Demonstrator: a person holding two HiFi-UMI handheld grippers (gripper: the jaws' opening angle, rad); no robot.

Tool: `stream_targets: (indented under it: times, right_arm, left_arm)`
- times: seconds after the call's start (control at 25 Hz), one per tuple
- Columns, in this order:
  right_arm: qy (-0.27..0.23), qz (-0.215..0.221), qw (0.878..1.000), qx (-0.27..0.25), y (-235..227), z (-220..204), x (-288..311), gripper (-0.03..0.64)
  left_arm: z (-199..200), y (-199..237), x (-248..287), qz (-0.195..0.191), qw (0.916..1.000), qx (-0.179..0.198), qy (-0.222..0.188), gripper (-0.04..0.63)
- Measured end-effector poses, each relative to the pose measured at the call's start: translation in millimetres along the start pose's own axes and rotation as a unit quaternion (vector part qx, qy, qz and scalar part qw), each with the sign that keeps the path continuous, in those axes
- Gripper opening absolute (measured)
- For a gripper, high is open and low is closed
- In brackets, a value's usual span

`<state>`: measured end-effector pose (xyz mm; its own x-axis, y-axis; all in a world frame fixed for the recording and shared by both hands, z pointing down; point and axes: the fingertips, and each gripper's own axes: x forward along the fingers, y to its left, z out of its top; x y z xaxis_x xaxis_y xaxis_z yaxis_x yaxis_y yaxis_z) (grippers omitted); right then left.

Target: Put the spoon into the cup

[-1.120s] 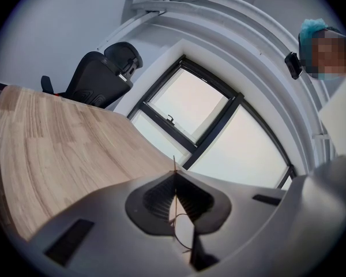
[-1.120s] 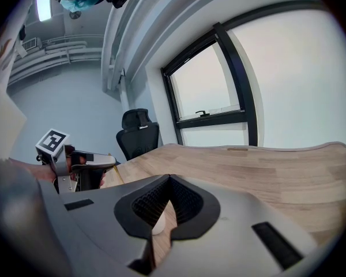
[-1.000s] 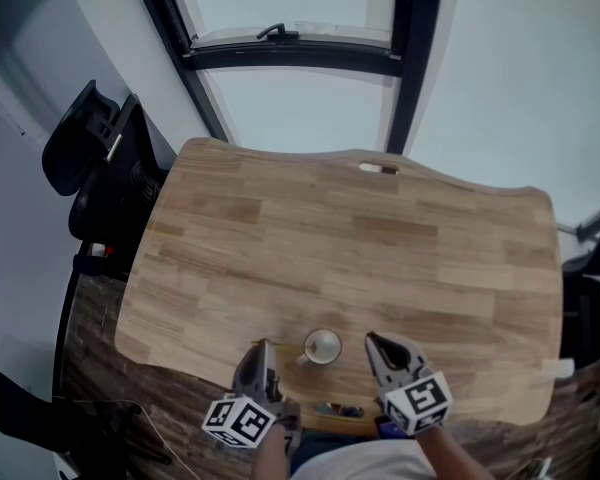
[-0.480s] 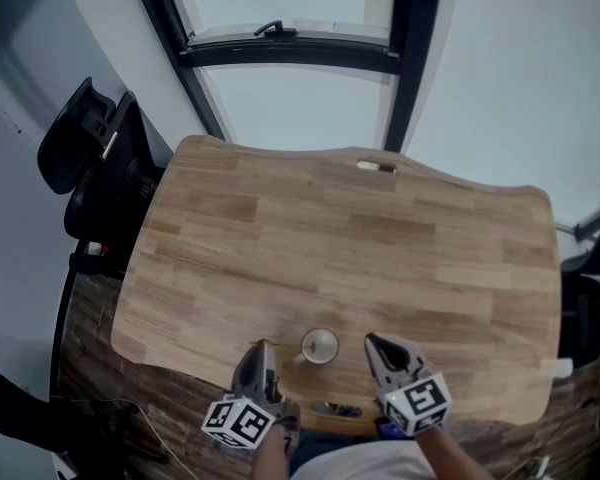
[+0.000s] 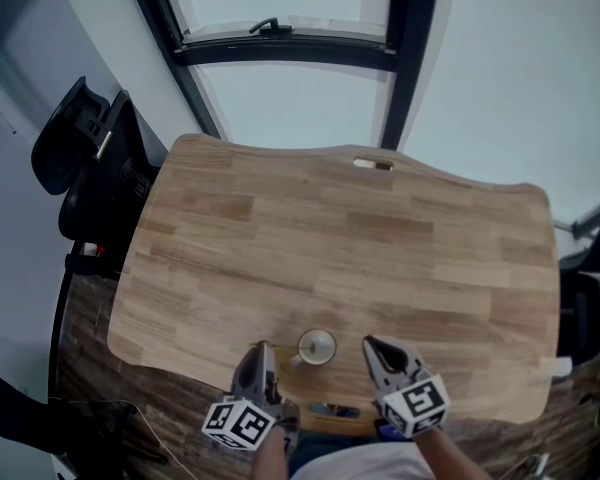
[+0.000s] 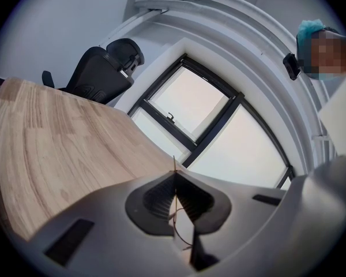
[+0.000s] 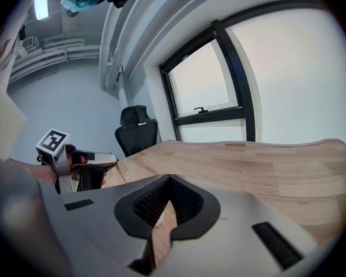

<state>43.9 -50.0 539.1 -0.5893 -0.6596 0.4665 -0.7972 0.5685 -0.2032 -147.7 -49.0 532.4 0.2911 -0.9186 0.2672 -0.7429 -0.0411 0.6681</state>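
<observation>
A small pale cup (image 5: 316, 346) stands near the front edge of the wooden table (image 5: 340, 238). My left gripper (image 5: 261, 351) is just left of it, and in the left gripper view (image 6: 174, 175) it is shut on a very thin stick-like spoon handle (image 6: 174, 165) that pokes up past the tips. The rest of the spoon is hidden by the jaws. My right gripper (image 5: 368, 344) is just right of the cup, shut with nothing between its fingers (image 7: 169, 178). The right gripper view also shows the left gripper (image 7: 106, 157) at its left side.
A black office chair (image 5: 80, 158) stands off the table's left side, also seen in the gripper views (image 6: 104, 68) (image 7: 137, 126). A dark-framed window (image 5: 290, 48) lies beyond the far edge. A cable slot (image 5: 372, 164) sits at the far edge.
Only the head view has shifted slightly. Both grippers and the cup keep their places.
</observation>
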Motion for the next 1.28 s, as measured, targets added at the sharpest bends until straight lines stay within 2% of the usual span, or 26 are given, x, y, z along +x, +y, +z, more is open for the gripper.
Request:
stream_targets:
  times: [0.12,0.56,0.88,1.04,1.28]
  right_arm:
    - [-0.020,-0.006,1.000,0.005,-2.7,4.0,1.4,-0.003]
    - [-0.017,-0.006,1.000,0.005,-4.3,-3.0,2.6,-0.003]
    - [0.006,-0.001,1.000,0.003,-1.0,-10.9,0.6,-0.003]
    - [-0.006,-0.004,1.000,0.003,-1.7,-4.8,1.2,-0.003]
    - [0.010,0.002,1.000,0.000,-0.1,-9.1,-0.3,-0.003]
  left_arm:
    - [-1.7,0.1,0.7,-0.001,1.0000,-0.001,0.000,0.003]
    - [-7.4,-1.5,4.7,-0.008,1.0000,0.005,0.000,0.003]
    - [-10.6,-1.3,5.2,-0.013,0.9999,0.003,-0.002,0.003]
    - [-13.0,-0.4,6.0,-0.013,0.9999,0.002,0.000,0.003]
    - [-16.7,-0.9,8.9,-0.014,0.9999,0.001,0.003,0.003]
